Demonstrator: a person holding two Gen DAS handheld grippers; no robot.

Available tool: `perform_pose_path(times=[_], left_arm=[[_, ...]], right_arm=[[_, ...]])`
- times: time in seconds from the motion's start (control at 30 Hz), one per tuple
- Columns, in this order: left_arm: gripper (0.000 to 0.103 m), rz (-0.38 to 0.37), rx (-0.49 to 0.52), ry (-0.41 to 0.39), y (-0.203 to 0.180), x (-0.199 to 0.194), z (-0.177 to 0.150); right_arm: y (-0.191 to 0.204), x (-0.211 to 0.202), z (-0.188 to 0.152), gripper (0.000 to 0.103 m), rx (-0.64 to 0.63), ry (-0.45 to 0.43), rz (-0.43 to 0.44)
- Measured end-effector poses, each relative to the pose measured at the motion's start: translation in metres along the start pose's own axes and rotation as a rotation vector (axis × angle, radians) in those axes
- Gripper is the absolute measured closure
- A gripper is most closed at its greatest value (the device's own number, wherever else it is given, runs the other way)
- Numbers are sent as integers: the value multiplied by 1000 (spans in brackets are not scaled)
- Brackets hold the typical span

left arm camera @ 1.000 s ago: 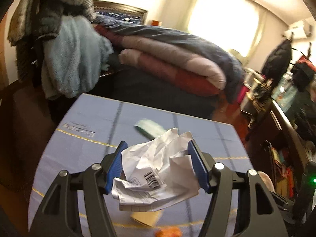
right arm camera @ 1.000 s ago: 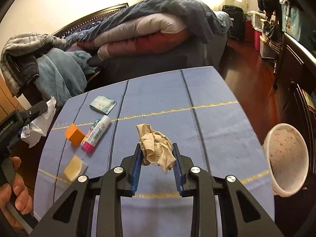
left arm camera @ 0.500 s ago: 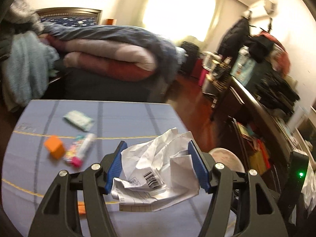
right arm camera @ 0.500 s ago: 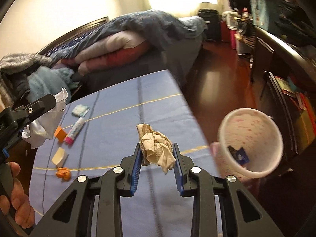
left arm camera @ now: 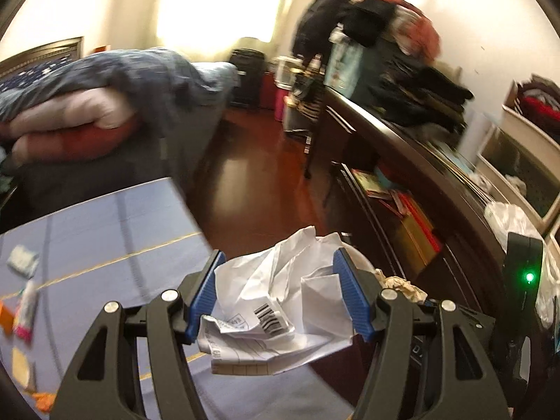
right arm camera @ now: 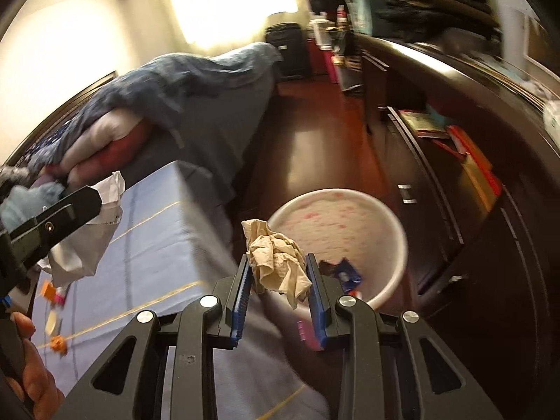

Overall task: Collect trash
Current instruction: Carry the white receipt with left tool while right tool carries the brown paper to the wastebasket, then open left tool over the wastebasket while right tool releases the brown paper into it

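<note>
My left gripper (left arm camera: 280, 290) is shut on a crumpled white paper with a barcode (left arm camera: 276, 301), held above the right edge of the blue table (left arm camera: 105, 252). My right gripper (right arm camera: 278, 276) is shut on a crumpled beige tissue (right arm camera: 276, 262), hanging past the table's edge just left of the white bin with pink specks (right arm camera: 350, 217) on the floor. A blue wrapper (right arm camera: 348, 274) lies inside the bin. In the right wrist view the left gripper with its white paper (right arm camera: 87, 238) shows at the left, with a hand (right arm camera: 31, 367) below it.
On the table (right arm camera: 150, 255) lie an orange block (right arm camera: 47, 288), a glue stick (left arm camera: 26, 309), a small packet (left arm camera: 22, 260), a yellow piece (left arm camera: 21, 367) and an orange scrap (right arm camera: 57, 343). A bed with quilts (left arm camera: 87, 105) stands behind. A dark cabinet with shelves (right arm camera: 472, 192) lines the right side.
Both grippers have swung to the right, from over the table's middle to its right edge. The bin has come into full view under the right gripper. Both still hold their trash.
</note>
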State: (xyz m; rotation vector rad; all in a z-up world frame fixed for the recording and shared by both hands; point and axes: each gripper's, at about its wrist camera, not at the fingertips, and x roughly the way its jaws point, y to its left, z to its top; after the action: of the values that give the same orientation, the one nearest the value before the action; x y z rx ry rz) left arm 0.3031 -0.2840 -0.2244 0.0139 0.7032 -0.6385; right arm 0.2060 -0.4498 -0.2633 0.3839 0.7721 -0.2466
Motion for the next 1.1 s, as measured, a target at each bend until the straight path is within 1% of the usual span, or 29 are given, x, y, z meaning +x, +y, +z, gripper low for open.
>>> perform_pose_path(times=[0.13,0.2,0.4,0.53,0.6,0.7,0.73,0.77,0.83,0.97,1.1], left_arm=[[39,-46,33,28,-25,35,5],[39,-57,42,48,-34,53,8],[37,-62,48,103,-49,107,15],[32,-83,29,131,-52,134,19],[29,-80,29,129,-53,138,21],[24,-84,23,123,-51,143,25],[21,-88,19,122,-51,144,26],[19,-92,15,121,-49,144,28],[17,-91,5,112,-46,144,31],[16,-86,-10,107,-40,143,34],[16,-80,-28,96,-29,135,34]], right_arm=[[-27,14,7,72,22,-6,-36],[-38,23,9,72,33,-1,-51],[-57,55,17,72,51,24,-69],[-66,73,21,71,54,34,-87],[-69,78,23,66,52,29,-93],[-72,83,25,63,52,22,-103],[-73,85,25,63,52,20,-104],[-74,87,26,62,52,19,-108],[-74,90,27,58,52,19,-113],[-71,95,29,48,28,7,-123],[-69,95,30,46,28,12,-135]])
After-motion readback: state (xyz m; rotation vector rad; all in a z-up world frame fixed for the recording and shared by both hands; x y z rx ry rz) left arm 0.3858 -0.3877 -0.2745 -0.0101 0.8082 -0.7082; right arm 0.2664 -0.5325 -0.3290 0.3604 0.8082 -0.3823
